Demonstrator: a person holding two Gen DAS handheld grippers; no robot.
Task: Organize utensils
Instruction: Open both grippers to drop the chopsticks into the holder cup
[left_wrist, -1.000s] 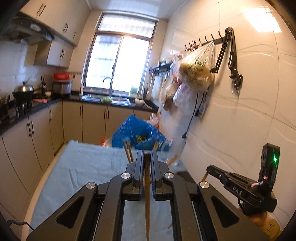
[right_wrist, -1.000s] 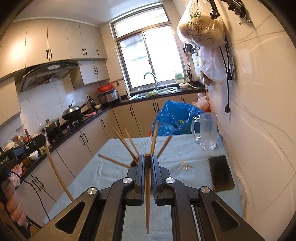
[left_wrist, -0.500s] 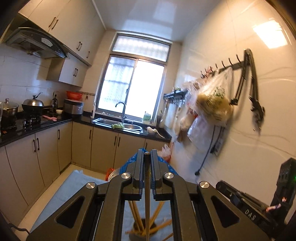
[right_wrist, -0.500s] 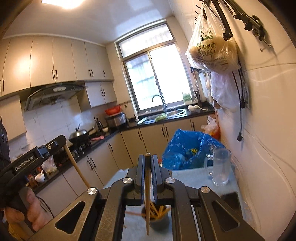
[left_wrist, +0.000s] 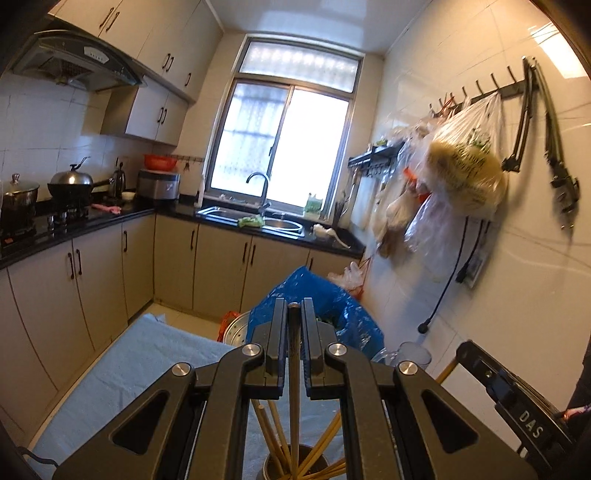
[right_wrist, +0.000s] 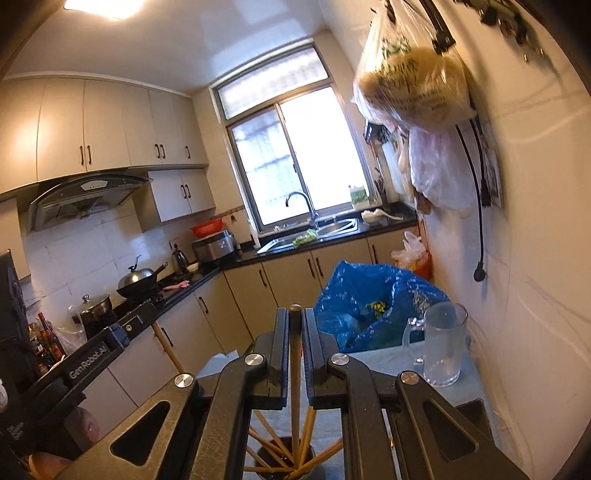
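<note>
My left gripper is shut on a wooden chopstick that hangs upright, its lower end inside a round metal holder with several chopsticks fanned out in it. My right gripper is shut on another wooden chopstick, also upright, its lower end in the same holder. Each gripper shows in the other's view: the right one at the lower right, the left one at the left with its chopstick.
The holder stands on a table with a light blue cloth. A glass mug stands by the right wall. A blue bag lies beyond the table. Kitchen counters and a sink are behind.
Both grippers tipped up and moved over the holder. The chopsticks now hang upright with their lower ends among those in the holder.
</note>
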